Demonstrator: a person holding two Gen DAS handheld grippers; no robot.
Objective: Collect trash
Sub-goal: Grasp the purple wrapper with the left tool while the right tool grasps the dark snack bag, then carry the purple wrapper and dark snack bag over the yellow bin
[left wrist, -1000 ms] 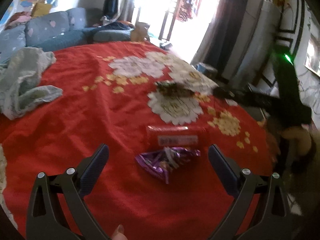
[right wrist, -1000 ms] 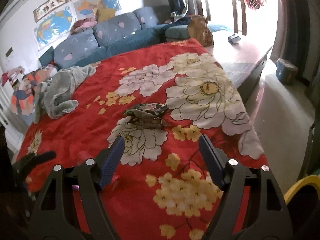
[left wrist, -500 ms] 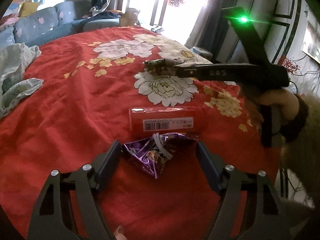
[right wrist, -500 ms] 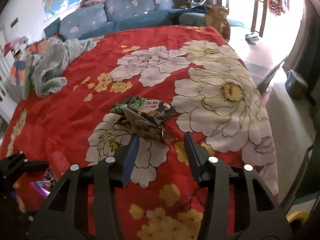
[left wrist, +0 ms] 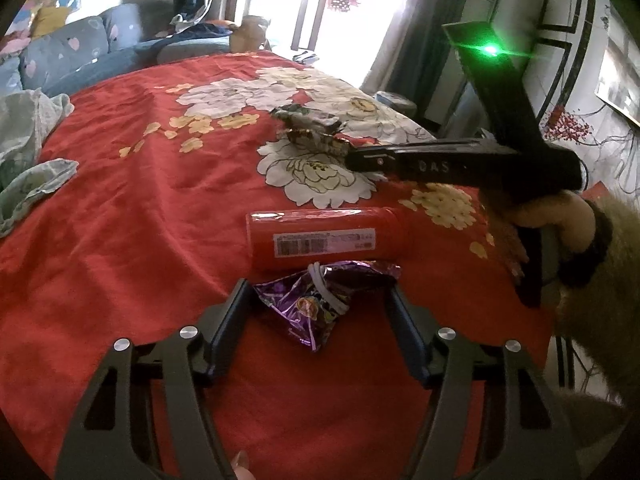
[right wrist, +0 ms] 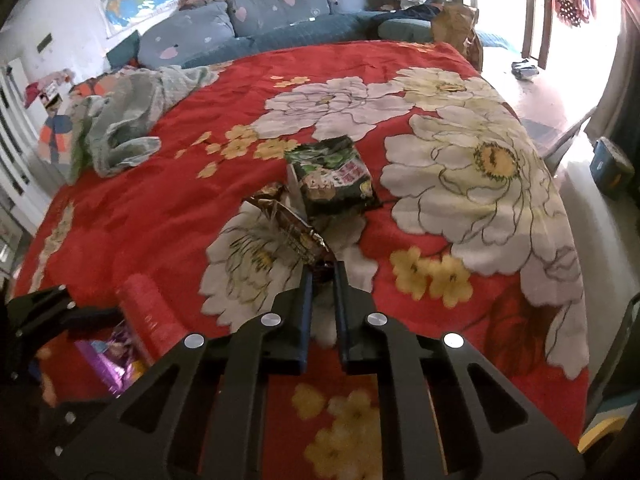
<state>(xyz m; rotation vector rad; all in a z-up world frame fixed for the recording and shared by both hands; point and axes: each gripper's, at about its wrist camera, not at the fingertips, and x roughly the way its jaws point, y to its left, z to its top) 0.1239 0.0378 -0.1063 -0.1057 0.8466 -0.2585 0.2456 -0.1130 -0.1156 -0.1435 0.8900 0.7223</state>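
Observation:
A crumpled purple snack wrapper (left wrist: pixel 316 304) lies on the red flowered bedspread (left wrist: pixel 132 216) between the fingers of my left gripper (left wrist: pixel 318 294), which is open around it. A red tube (left wrist: pixel 326 238) lies just beyond the wrapper. My right gripper (right wrist: pixel 322 274) is shut on the near corner of a brown foil wrapper (right wrist: pixel 290 226), beside a green and black snack bag (right wrist: pixel 334 174). In the left wrist view the right gripper (left wrist: pixel 348 156) reaches those wrappers (left wrist: pixel 308 128). The red tube (right wrist: pixel 146 314) and the purple wrapper (right wrist: pixel 112 360) show at the lower left of the right wrist view.
A pale green cloth (right wrist: pixel 124 120) lies bunched on the far left of the bed. A blue sofa (right wrist: pixel 260 20) stands behind the bed. The bed's right edge drops to the floor, where a small blue box (right wrist: pixel 612 168) stands. A bright doorway lies beyond.
My right gripper moved forward and closed on the brown foil wrapper. My left gripper moved in so its fingers flank the purple wrapper, and they have narrowed slightly.

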